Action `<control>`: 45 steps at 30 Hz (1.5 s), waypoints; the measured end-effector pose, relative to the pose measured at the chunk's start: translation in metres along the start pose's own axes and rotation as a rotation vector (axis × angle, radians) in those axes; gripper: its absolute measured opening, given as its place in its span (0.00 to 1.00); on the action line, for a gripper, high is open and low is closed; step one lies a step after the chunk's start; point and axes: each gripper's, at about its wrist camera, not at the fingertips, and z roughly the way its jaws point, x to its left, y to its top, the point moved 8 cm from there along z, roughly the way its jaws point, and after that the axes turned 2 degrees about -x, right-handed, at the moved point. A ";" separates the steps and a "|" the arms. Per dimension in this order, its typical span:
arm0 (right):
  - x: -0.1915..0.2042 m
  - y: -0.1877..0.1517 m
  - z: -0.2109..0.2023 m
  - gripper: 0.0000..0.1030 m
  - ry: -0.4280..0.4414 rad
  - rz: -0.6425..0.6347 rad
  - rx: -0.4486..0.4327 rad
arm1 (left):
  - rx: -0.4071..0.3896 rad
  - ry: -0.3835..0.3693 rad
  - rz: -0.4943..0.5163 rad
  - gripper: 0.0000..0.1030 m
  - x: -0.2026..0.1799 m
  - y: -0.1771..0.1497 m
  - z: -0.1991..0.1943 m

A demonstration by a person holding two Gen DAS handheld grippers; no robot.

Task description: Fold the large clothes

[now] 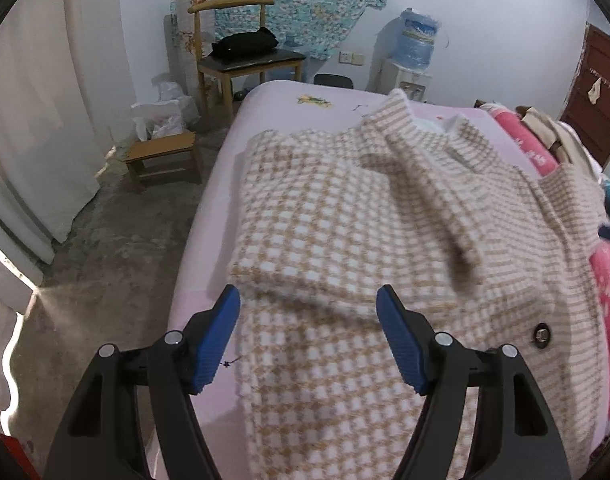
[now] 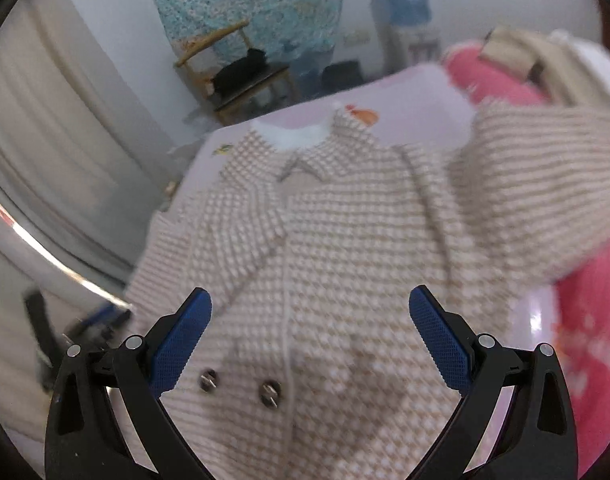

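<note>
We see checked coat (image 1: 345, 216) spread mid-frame on pink bed (image 1: 273, 96); left gripper (image 1: 308, 340) and right gripper (image 2: 309, 344) wide, holding nothing; bare floor (image 1: 117, 240) left.

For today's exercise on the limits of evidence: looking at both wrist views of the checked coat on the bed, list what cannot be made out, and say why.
- Checked coat hem: left wrist view, cut off by the bottom edge behind the left gripper.
- Coat's right sleeve: right wrist view, motion-blurred; its end cannot be made out.
- Coat buttons: right wrist view, blurred, detail unreadable.
- Pile beyond the pink blanket: both views, blurred or cropped at the rim.
- Right gripper: open above the coat; contact unclear.
</note>
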 end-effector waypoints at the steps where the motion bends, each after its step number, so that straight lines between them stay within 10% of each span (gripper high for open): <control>1: 0.002 0.008 0.013 0.91 -0.003 0.012 0.023 | 0.002 0.010 0.007 0.63 0.001 -0.001 0.002; 8: 0.094 0.029 0.082 0.85 0.088 -0.131 0.085 | 0.035 0.044 0.011 0.52 0.006 -0.011 0.020; 14: 0.143 0.031 0.160 0.81 -0.087 -0.336 0.122 | 0.059 0.027 -0.028 0.52 0.012 -0.019 0.029; 17: 0.132 0.027 0.188 0.55 -0.240 -0.394 0.149 | 0.071 0.019 -0.042 0.52 0.014 -0.022 0.032; 21: 0.126 0.030 0.181 0.12 -0.194 -0.303 0.142 | 0.079 0.028 -0.039 0.52 0.015 -0.023 0.035; 30: 0.088 0.047 0.041 0.11 0.033 -0.091 -0.121 | 0.100 0.042 -0.048 0.52 0.021 -0.025 0.040; 45: -0.038 -0.072 0.031 0.26 0.018 0.250 0.076 | 0.102 0.053 -0.032 0.52 0.020 -0.025 0.042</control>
